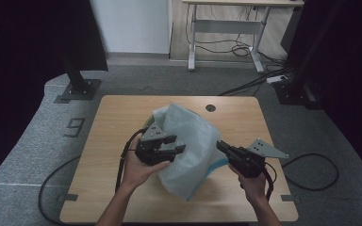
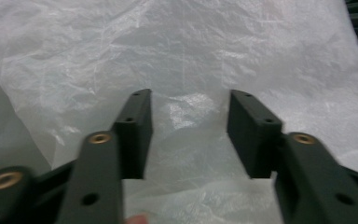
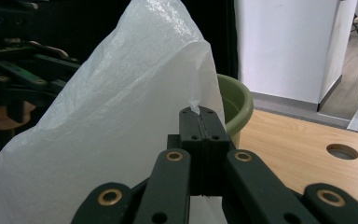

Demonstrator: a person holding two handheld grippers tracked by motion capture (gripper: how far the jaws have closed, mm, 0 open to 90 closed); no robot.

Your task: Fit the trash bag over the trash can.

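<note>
A white, translucent plastic bag [image 1: 188, 146] stands crumpled in the middle of the wooden table [image 1: 118, 117], partly over an olive-green tub [image 3: 237, 100]. My right gripper [image 1: 220, 146] is shut on a thin edge of the bag [image 3: 121, 121]; a sliver of plastic pokes out above its closed jaws [image 3: 199, 113]. My left gripper [image 1: 176, 144] is at the bag's left side with its jaws open. Between them the bag's wrinkled surface [image 2: 182, 56] lies close ahead, and nothing is pinched there [image 2: 189, 100]. The left gripper [image 3: 23, 70] also appears behind the bag in the right gripper view.
A round cable hole [image 1: 210, 108] sits near the table's far edge. Cables trail from both grippers off the table sides. Beyond the table are grey carpet, a black stand base [image 1: 78, 89] and a desk frame [image 1: 226, 28] with floor cables.
</note>
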